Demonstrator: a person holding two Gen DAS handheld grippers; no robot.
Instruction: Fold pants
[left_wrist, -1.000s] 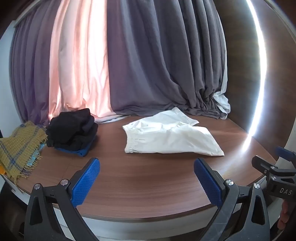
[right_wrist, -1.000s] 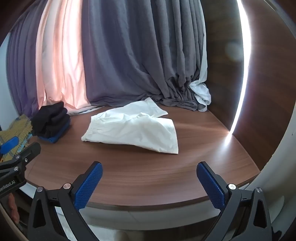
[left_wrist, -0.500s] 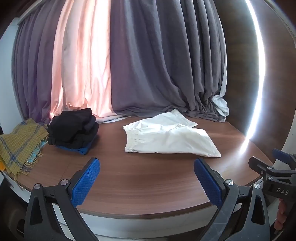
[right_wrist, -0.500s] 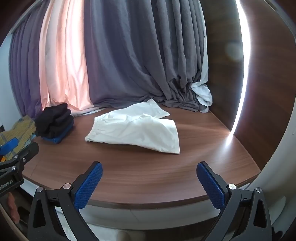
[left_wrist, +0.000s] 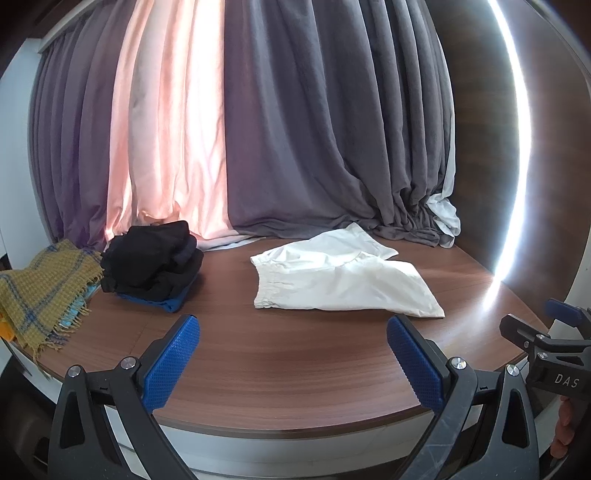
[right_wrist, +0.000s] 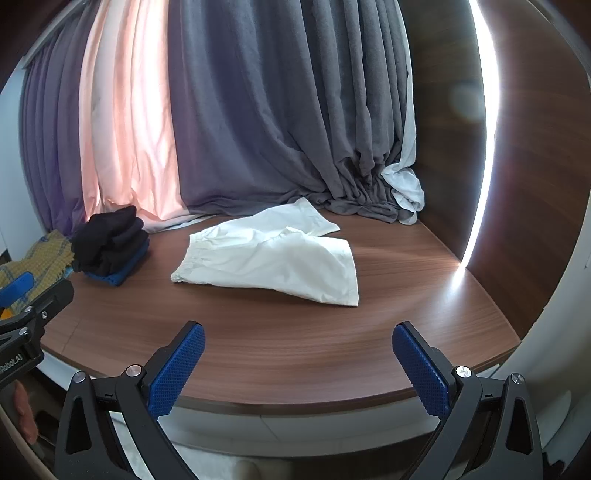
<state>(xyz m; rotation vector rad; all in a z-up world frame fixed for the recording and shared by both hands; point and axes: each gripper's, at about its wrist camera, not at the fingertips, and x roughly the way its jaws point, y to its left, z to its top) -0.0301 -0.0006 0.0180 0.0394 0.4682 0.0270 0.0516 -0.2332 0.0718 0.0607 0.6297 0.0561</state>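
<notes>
Hovering grippers: the left gripper (left_wrist: 293, 354) and right gripper (right_wrist: 297, 360) both hang over the near rim of the table, fingers spread wide apart and holding nothing.
Left fingers: the blue ribbed pads (left_wrist: 171, 363) frame a bare strip of wood, with the near table edge passing just below them.
Right fingers: the blue pads (right_wrist: 421, 369) frame a like strip of bare wood ahead of the curved front edge.
Neighbouring tool: the right gripper shows at the right border of the left wrist view; the left one shows at the left border of the right wrist view.
Table: the round wooden table (left_wrist: 295, 350) has a bare band of tabletop between the tools and the cloth.
White pants: the white pants (left_wrist: 340, 277) (right_wrist: 273, 254) lie flat mid-table, well apart from both grippers, elastic waistband to the left, one leg crossed over the other, hems pointing right.
Pants edges: the near hem corner lies closest to the right side; the far leg nearly reaches the curtain foot.
Left side: a dark folded stack (left_wrist: 153, 260) sits on a blue garment, near the waistband but apart from it; a yellow plaid blanket (left_wrist: 44, 291) hangs over the left rim.
Back edge: grey and pink curtains (right_wrist: 258, 129) pool along the rear of the table.
Right edge: a wood wall panel (right_wrist: 535, 184) with a bright light strip closes that side.
</notes>
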